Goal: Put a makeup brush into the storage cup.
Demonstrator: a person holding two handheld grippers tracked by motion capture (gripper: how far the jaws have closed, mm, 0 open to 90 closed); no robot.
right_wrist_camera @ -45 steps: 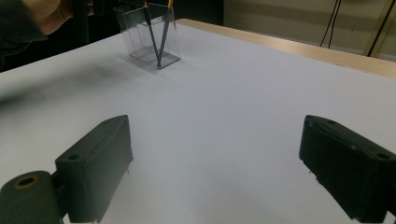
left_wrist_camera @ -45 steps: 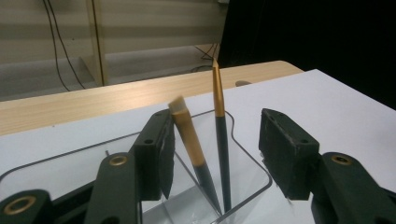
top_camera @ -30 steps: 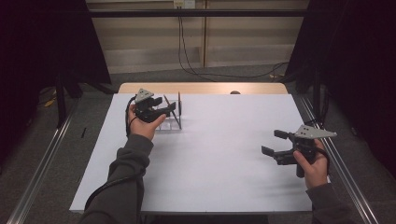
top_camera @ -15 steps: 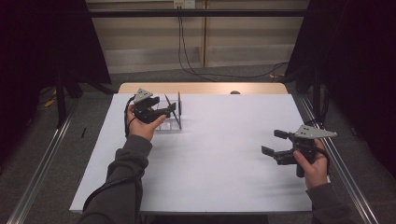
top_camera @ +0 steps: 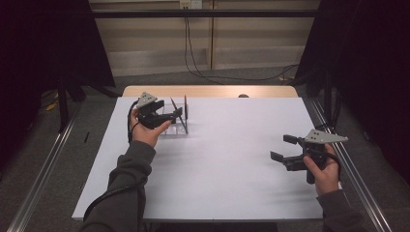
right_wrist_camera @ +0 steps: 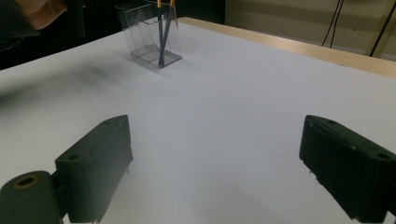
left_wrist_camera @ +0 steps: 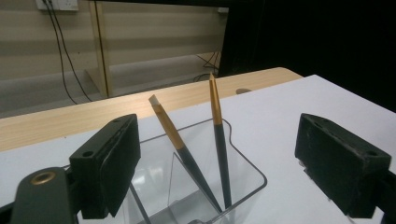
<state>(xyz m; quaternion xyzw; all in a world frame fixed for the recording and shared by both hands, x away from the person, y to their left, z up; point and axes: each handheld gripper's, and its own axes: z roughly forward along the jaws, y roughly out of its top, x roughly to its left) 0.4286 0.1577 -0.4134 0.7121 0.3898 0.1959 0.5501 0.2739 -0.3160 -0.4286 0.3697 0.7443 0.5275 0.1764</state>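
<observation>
A clear plastic holder (top_camera: 175, 127) stands at the far left of the white table top. Two dark brushes with gold ferrules lean in it, one with a white tip (left_wrist_camera: 169, 129) and one pointed (left_wrist_camera: 215, 105). My left gripper (top_camera: 177, 115) hovers at the holder's near side. Its jaws have just been opening and now stand wide apart. In the left gripper view the holder's rim (left_wrist_camera: 246, 164) and both brushes sit between the jaws, untouched. My right gripper (top_camera: 283, 147) is open over the right side of the table, with only bare sheet between its jaws (right_wrist_camera: 224, 163).
The white sheet (top_camera: 227, 164) covers most of the table, and a wooden strip (top_camera: 212, 91) shows along the far edge with a small dark spot (top_camera: 243, 95) on it. From the right gripper view the holder (right_wrist_camera: 149, 35) stands far off.
The left gripper's jaws stand a little wider apart than before. Both hands have kept their places, and the holder and brushes have not moved.
</observation>
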